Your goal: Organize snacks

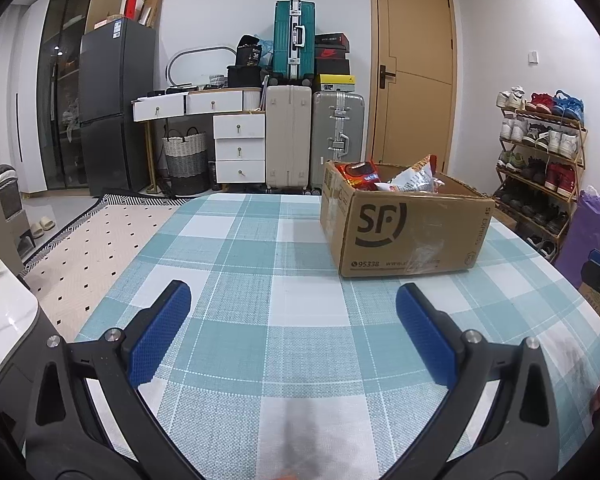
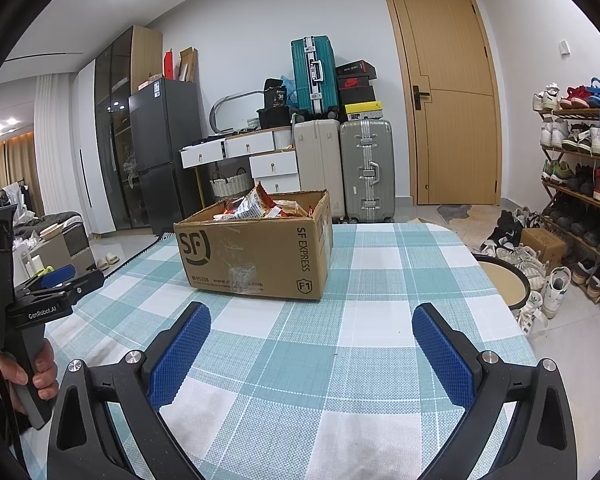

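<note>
A cardboard box [image 1: 404, 220] printed with "SF" stands on the table [image 1: 260, 312], which is covered by a teal and white checked cloth, and everything else is placed here relative to that box. Snack packets [image 1: 384, 178] lie inside it, their tops poking above the open rim; a red packet [image 1: 358, 172] sits at the box's far left corner in the left wrist view and a white and orange packet [image 2: 256, 202] stands tilted near the middle. The left gripper [image 1: 293, 300] hovers above the cloth on the near side of the box, well apart from it, its blue-padded fingers spread wide with nothing between them. The right gripper [image 2: 311, 322] also hangs over the cloth on the near side of the box, its jaws likewise wide apart and empty. In the right wrist view the left gripper appears to the left of the box, held by a hand [image 2: 28, 372] wrapped around its handle. Behind the box, against the far wall, stand suitcases [image 1: 314, 140] and a wooden door [image 1: 414, 76]; a shoe rack [image 1: 540, 160] stands to the box's right.
</note>
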Tool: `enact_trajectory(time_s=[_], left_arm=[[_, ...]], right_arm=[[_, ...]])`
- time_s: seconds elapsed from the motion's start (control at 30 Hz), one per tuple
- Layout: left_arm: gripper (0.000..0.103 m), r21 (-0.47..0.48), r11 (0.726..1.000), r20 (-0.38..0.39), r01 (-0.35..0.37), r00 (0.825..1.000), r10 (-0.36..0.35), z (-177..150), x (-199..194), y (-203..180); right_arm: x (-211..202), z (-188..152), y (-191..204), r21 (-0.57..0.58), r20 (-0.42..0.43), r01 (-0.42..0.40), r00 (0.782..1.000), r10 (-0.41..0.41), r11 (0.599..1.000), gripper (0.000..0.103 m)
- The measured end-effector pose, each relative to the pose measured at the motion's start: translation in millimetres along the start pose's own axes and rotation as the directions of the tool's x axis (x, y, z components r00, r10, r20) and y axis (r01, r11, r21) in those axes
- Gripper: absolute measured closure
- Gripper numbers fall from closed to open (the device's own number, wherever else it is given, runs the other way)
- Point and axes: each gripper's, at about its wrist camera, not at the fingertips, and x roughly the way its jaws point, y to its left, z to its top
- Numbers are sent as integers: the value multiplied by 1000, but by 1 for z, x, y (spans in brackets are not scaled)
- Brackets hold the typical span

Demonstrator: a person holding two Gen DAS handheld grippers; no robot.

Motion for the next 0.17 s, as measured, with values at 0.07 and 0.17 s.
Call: enact_trajectory(time_s=[0.07, 0.17], left_arm=[[1, -2, 1000, 5, 2, 1000, -2, 0, -1, 0], [1, -1, 1000, 3, 1, 1000, -1, 0, 0, 0]], right_arm=[[0, -1, 0, 0, -1, 1, 1000, -1, 1000, 0], [0, 0, 0, 1, 0, 1, 1000, -1, 1000, 0]])
